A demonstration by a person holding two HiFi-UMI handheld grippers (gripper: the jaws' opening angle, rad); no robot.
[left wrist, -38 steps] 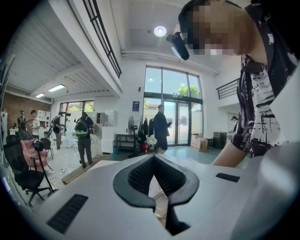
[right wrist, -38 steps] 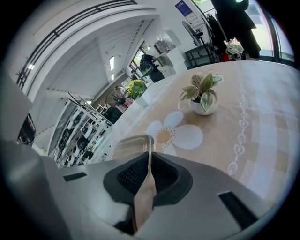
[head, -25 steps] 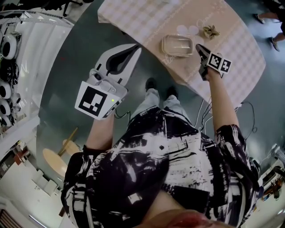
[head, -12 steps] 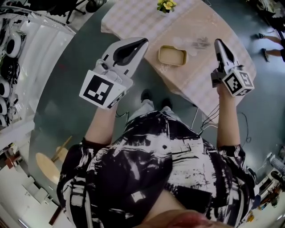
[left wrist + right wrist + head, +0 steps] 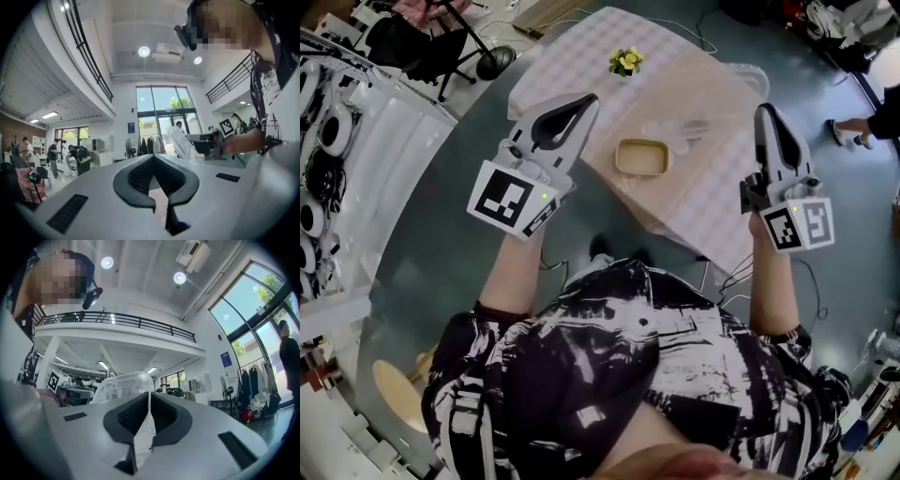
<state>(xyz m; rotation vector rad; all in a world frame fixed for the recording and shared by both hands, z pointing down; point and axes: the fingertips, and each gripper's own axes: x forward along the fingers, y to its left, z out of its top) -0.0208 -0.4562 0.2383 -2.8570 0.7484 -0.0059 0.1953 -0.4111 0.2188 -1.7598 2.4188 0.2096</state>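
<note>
Pinched clear lid (image 5: 117,387) by thin rim in right gripper (image 5: 150,395), aloft; probably risked slipping free. Held left gripper (image 5: 153,157) closed, empty.

The cloth-covered bench (image 5: 705,202) carries a shallow container (image 5: 641,157); yellow flowers (image 5: 625,61) stand well beyond the container, near the bench's far edge.

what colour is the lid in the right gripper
Clear, see-through; the lid shows best in right gripper view.

Clear, glossy plastic made the lid (image 5: 117,385) — the right gripper (image 5: 149,394) had a smooth, matt grey shell and ribbed black pads (image 5: 131,416).
</note>
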